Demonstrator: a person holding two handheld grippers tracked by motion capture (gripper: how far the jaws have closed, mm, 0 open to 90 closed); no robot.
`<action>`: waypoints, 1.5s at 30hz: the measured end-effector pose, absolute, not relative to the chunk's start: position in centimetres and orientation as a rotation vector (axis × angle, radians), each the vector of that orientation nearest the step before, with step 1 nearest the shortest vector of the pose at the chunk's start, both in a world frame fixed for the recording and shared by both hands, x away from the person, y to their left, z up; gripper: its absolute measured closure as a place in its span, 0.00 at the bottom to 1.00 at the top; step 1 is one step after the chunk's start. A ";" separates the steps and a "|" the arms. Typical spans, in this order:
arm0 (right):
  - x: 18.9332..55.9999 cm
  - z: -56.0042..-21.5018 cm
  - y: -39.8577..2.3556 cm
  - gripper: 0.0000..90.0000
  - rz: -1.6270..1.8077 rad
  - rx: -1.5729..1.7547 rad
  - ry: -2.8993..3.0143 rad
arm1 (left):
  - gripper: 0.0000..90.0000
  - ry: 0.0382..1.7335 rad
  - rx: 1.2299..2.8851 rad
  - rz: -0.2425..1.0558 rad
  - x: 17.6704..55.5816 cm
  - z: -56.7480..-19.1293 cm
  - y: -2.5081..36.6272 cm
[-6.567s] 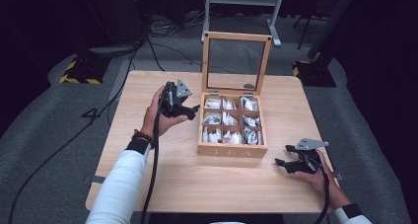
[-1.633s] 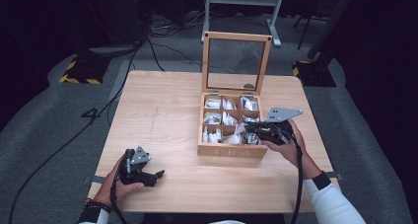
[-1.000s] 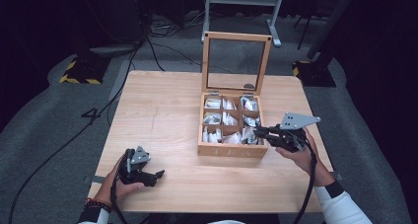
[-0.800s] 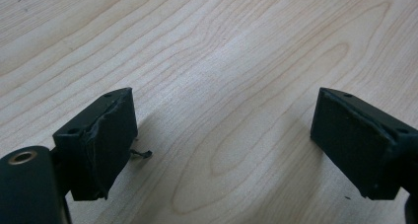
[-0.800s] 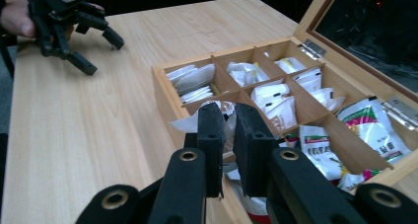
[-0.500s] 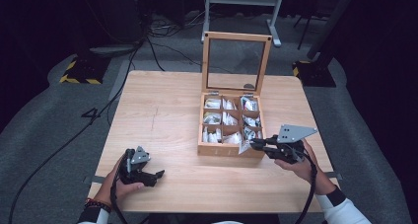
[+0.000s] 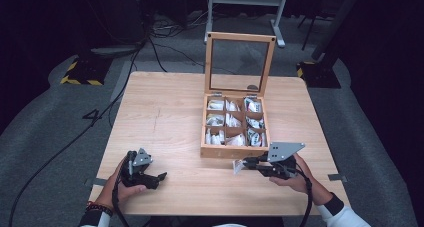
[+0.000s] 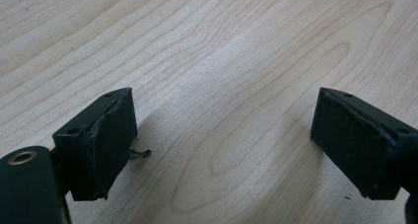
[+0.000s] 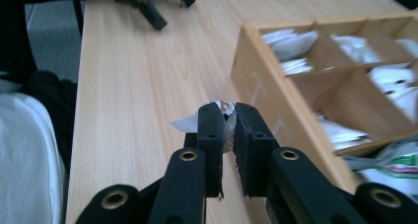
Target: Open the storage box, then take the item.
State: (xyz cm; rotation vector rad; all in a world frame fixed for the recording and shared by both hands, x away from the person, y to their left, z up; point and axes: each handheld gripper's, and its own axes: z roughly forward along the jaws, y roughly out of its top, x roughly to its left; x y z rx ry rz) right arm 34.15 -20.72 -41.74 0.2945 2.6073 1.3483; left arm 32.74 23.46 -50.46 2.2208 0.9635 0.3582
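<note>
A wooden box (image 7: 234, 151) with an upright glass lid (image 7: 239, 62) stands on the table, its compartments full of white sachets (image 7: 226, 120). My right gripper (image 7: 247, 163) is shut on one white sachet (image 7: 239, 166), held just above the table in front of the box. In the right gripper view the sachet (image 9: 190, 122) pokes out past the closed right gripper (image 9: 224, 120), with the box (image 9: 276, 105) to its right. My left gripper (image 7: 160, 177) rests near the front left of the table, open. In the left gripper view its fingers (image 8: 103, 135) stand wide apart over bare wood.
The wooden table (image 7: 160, 112) stands on grey carpet with cables (image 7: 60, 147) at the left. A metal stand (image 7: 245, 2) rises behind the table. The left gripper (image 9: 148, 7) appears far off in the right gripper view.
My right gripper lifted a sachet out of the box and drew it back toward the front edge. The left gripper, earlier raised beside the box, came down to the front left and stayed.
</note>
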 end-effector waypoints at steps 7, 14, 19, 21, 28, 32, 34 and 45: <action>33.6 -44.6 -19.1 0.91 1.262 0.228 2.718 | 0.12 0.964 2.221 0.358 32.8 -50.5 23.5; 33.4 -46.0 -19.3 0.91 1.263 0.239 2.739 | 0.11 0.962 2.223 0.357 32.9 -50.5 23.4; 33.5 -47.0 -19.6 0.90 1.251 0.263 2.741 | 0.10 0.960 2.225 0.355 33.0 -50.5 23.4; 33.5 -47.2 -19.7 0.90 1.256 0.261 2.744 | 0.11 0.960 2.225 0.355 33.0 -50.5 23.4; 33.5 -48.2 -20.1 0.87 1.199 0.278 2.779 | 0.10 0.959 2.230 0.353 33.1 -50.5 23.3; 33.6 -48.5 -20.1 0.84 1.156 0.290 2.791 | 0.09 0.960 2.231 0.352 33.1 -50.5 23.3; 33.7 -48.4 -20.3 0.78 1.116 0.278 2.784 | 0.09 0.960 2.231 0.352 33.1 -50.5 23.3; 34.4 -48.1 -21.9 0.45 1.146 0.368 2.778 | 0.09 0.959 2.231 0.351 33.1 -50.5 23.3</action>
